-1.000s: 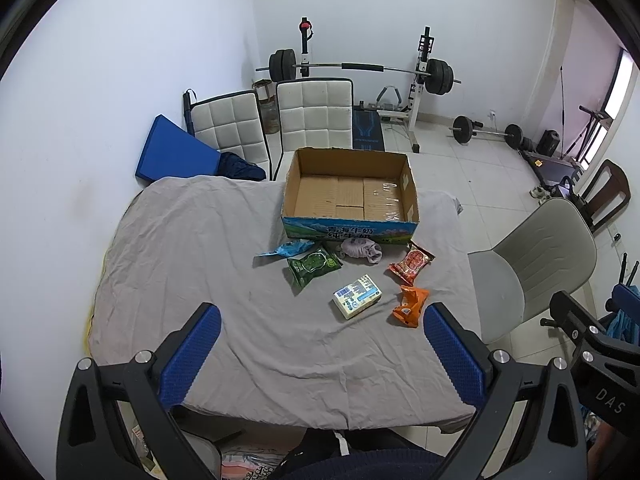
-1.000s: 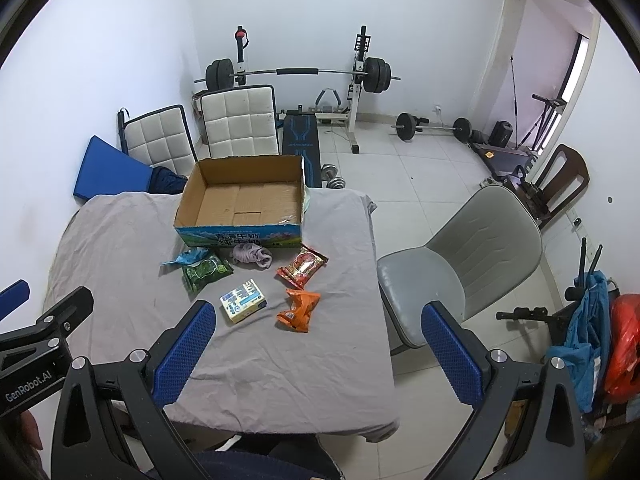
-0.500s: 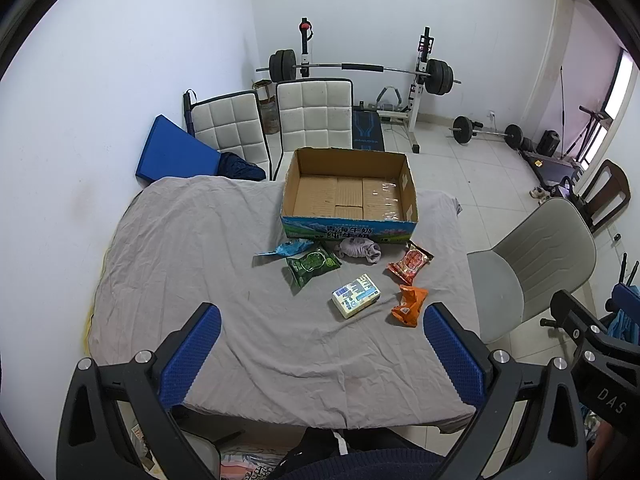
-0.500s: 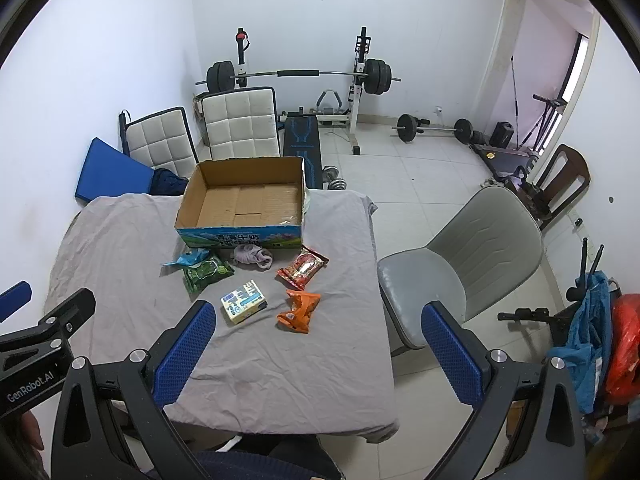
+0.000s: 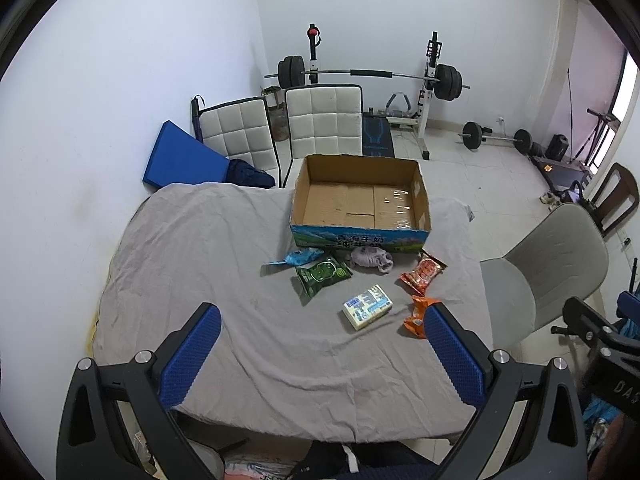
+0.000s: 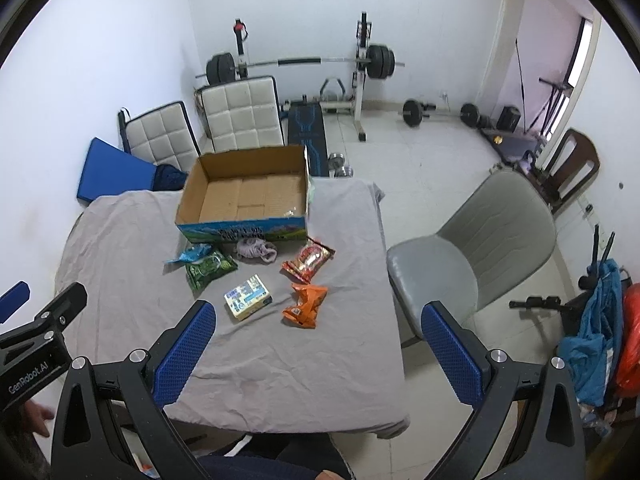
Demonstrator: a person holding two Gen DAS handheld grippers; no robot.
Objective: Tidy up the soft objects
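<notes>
With both the left gripper [image 5: 320, 344] and right gripper [image 6: 316, 340] spread wide and empty, the orange snack packet [image 6: 305, 305] at frame centre looks light, crinkly and slippery, best pinched across its crumpled middle.

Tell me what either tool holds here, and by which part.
Nothing is held. The left tool and the right tool are both open above the near edge of the table; the packets lie untouched near the box.
</notes>
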